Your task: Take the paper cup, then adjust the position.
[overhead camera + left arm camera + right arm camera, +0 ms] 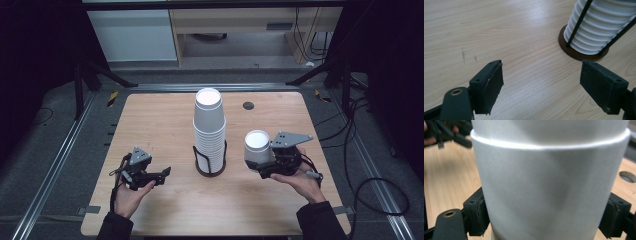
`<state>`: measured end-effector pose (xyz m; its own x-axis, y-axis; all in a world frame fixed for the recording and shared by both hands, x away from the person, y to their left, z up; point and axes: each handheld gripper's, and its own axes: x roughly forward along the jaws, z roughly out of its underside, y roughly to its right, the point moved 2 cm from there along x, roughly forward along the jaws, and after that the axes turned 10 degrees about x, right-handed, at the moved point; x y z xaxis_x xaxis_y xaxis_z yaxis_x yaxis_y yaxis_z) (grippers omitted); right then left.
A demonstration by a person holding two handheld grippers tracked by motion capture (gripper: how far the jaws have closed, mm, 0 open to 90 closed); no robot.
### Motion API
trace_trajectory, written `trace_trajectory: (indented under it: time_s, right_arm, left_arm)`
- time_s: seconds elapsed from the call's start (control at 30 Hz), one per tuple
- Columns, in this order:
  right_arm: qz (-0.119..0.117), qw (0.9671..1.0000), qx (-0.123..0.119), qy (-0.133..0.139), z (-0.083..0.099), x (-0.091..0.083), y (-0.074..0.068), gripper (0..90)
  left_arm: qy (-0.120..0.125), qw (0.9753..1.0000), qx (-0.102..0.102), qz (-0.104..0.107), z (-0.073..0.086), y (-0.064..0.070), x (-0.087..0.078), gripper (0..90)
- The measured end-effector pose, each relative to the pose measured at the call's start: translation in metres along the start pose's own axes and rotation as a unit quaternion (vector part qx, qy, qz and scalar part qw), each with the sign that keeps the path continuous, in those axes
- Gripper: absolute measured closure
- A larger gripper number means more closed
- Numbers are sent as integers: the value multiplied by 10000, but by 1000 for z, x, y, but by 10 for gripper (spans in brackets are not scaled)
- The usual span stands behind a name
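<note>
Left gripper (165, 172) sat low, well left of the cup stack (209, 131), held in the left hand (131, 192) with palm up, jaws pointing toward the stack's base. In the left gripper view its jaws stood wide apart with nothing between them. Right gripper (261, 167) was just right of the stack, cradled from below by the right hand (300, 181), jaws pointing left and clamped on a paper cup (257, 148), pads pressing both its sides in the right gripper view. Dark sleeves at both wrists.
</note>
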<state>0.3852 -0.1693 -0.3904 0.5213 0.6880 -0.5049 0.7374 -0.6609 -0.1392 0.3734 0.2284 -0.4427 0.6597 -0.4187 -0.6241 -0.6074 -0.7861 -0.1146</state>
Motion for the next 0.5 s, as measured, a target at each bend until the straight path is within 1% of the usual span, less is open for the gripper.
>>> trace_trajectory:
  time_s: [0.07, 0.1, 0.13, 0.17, 0.2, 0.23, 0.27, 0.33, 0.4, 0.5]
  right_arm:
    - [-55, 9999, -92, -63, 3, 1, -1, 159]
    - [-117, 9999, -104, -61, 3, 1, -2, 159]
    - [-253, 9995, -156, -52, 5, 2, -3, 159]
    - [-253, 9995, -156, -52, 5, 2, -3, 159]
    - [-357, 9991, -210, -82, 7, 3, -4, 159]
    - [-357, 9991, -210, -82, 7, 3, -4, 159]
    - [-510, 9981, -320, -158, 10, 5, -7, 158]
    - [-552, 9976, -366, -177, 11, 6, -8, 158]
    - [-630, 9966, -437, -298, 14, 10, -9, 158]
    - [-741, 9949, -522, -436, 17, 15, -11, 157]
  left_arm:
    - [10, 10000, 49, 34, -2, 3, 0, 182]
    - [18, 10000, 62, 52, -2, 4, 0, 182]
    - [32, 9999, 75, 96, -3, 6, 0, 182]
    - [41, 9999, 93, 124, -4, 7, 0, 182]
    - [47, 9998, 113, 153, -5, 8, 0, 182]
    - [60, 9997, 135, 182, -5, 9, 0, 182]
    - [60, 9996, 173, 224, -6, 11, 0, 182]
    - [61, 9992, 248, 294, -7, 14, 0, 182]
    - [65, 9987, 327, 394, -9, 17, 0, 181]
    - [56, 9979, 444, 469, -11, 21, -1, 181]
